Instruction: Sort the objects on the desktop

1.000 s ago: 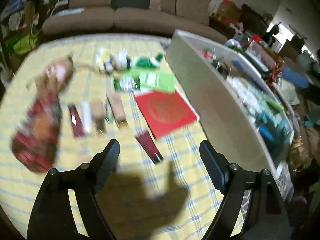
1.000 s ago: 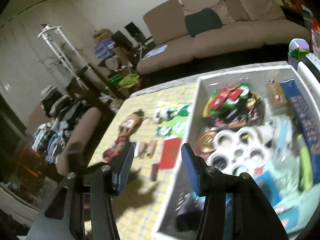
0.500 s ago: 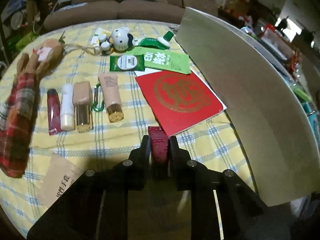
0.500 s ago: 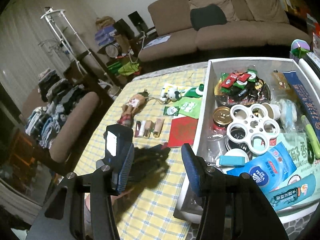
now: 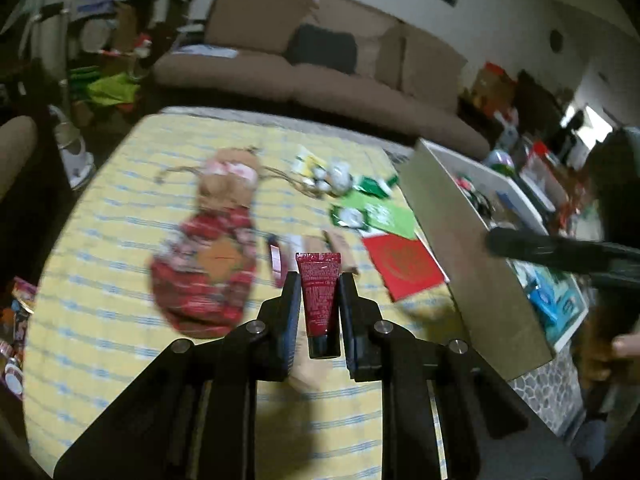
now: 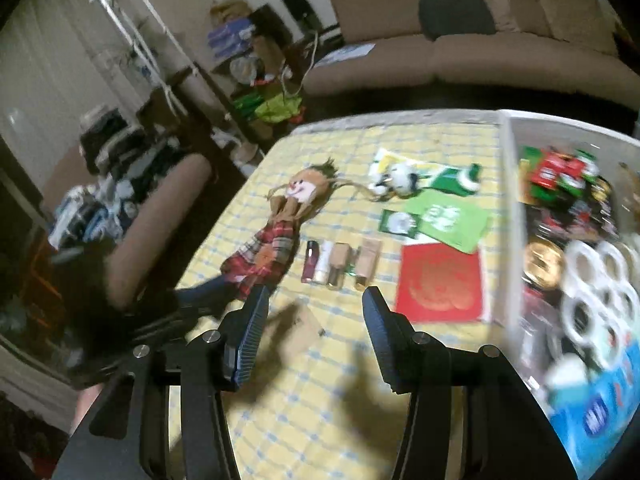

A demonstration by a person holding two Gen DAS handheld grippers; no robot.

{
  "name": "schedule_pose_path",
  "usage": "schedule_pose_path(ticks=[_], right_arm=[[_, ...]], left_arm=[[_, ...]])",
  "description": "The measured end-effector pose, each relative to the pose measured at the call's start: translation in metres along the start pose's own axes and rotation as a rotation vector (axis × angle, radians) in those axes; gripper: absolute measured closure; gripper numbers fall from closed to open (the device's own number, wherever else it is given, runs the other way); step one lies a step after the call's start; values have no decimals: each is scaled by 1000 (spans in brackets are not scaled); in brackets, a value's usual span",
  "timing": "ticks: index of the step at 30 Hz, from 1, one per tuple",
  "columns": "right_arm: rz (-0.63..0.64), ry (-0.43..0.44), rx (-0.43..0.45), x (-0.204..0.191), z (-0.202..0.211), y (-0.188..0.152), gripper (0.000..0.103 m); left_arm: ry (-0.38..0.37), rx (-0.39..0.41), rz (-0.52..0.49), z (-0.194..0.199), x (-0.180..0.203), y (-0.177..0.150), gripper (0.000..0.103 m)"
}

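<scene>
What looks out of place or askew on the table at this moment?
Nothing looks spilled or damaged. The rag doll lies sprawled at a slant on the yellow tablecloth, while the small tubes beside it sit in a neat row. The left hand-held gripper holds a dark red tube.

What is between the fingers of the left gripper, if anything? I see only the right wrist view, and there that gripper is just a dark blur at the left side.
Observer: The left gripper is shut on a dark red tube, and it appears to be held above the yellow checked tablecloth.
Operator: Which way does the tube lie in the fingers?
Observer: Its black cap is toward the camera, and its flat crimped end sticks out past the fingertips.
</scene>
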State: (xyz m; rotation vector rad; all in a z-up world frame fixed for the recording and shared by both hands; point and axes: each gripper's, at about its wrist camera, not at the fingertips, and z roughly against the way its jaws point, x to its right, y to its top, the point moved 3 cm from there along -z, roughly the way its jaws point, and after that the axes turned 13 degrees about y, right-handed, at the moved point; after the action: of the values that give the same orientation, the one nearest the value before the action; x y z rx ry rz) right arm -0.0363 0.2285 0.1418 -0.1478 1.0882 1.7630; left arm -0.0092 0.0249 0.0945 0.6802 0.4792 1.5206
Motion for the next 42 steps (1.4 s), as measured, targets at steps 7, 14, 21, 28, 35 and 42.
schedule_pose_path(ticks=[7,14,21,28,35,42], right_arm=[[30,-70,-120,5,-109,22,67],[106,-155,-211,21,-188,35,76],[211,-203,-330,24,-228,16,84],[177,-180,-267,19,-207,22,87],[112,-59,-135,-3,-142,28,87],[80,41,-93,-25,-82,1,87]], left_arm=[[27,-15,21,-8,-26,-5,85],[30,-38,33,-12,-41,-6,86],[9,-38,43,-15,-42,-2,90],[18,-61,37,-23,-41,-6,90],[29,-74,40,-26,-48,-8,90],[14,-63,112,-22,-85,-6,62]])
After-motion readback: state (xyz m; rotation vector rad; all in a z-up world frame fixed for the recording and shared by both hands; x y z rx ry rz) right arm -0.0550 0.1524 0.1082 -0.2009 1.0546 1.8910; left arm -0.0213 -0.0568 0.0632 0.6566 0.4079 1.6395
